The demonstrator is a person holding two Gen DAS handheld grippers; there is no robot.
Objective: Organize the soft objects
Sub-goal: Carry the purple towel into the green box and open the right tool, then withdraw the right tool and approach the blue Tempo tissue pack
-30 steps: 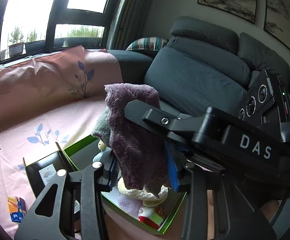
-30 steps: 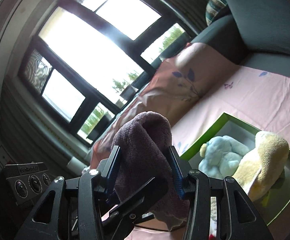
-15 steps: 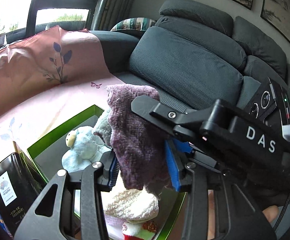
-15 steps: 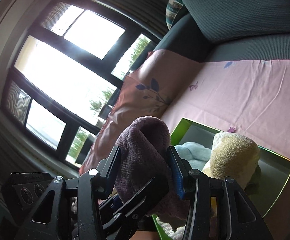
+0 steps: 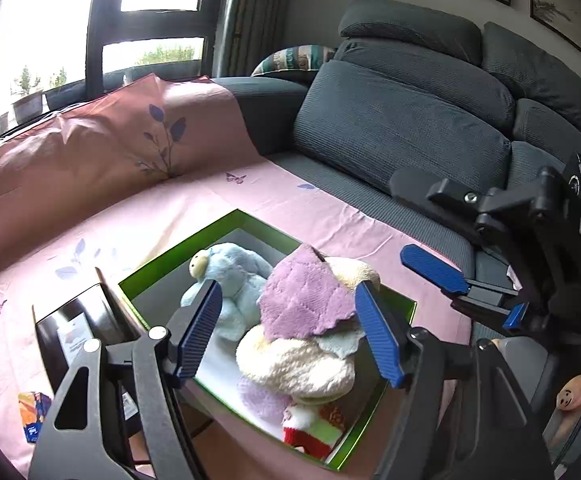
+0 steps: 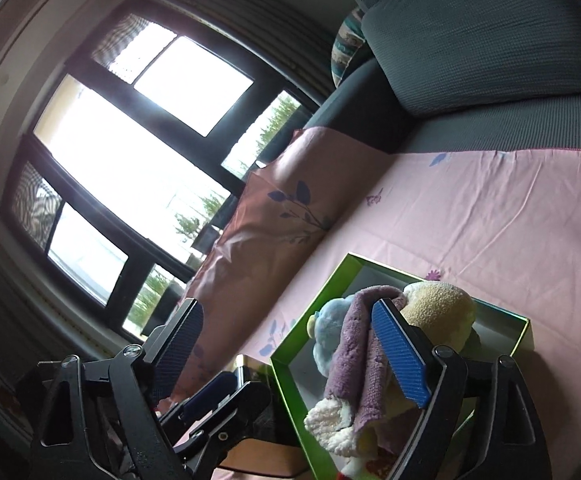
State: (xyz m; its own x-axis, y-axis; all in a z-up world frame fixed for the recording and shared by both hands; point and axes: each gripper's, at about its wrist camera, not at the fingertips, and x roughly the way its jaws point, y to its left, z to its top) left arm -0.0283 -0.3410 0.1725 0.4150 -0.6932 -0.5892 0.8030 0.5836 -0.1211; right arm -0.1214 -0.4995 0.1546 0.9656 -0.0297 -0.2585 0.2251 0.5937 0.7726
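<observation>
Dark grey sofa (image 5: 402,128) w/ ribbed cushions; seat mostly covered by pink sheet (image 5: 138,232), purple leaf + butterfly print, also draped up over the back by the window. Directly on sheet: green-rimmed open box (image 5: 250,220), roughly mid-seat, full of soft toys & cloths. Black box (image 5: 70,320) w/ white label just beside it on left, touching or nearly, can't tell. Small colourful carton (image 5: 30,416) near front edge of sheet, apart from the black box. Striped pillow (image 5: 294,60) on sofa's far corner, off the sheet.
</observation>
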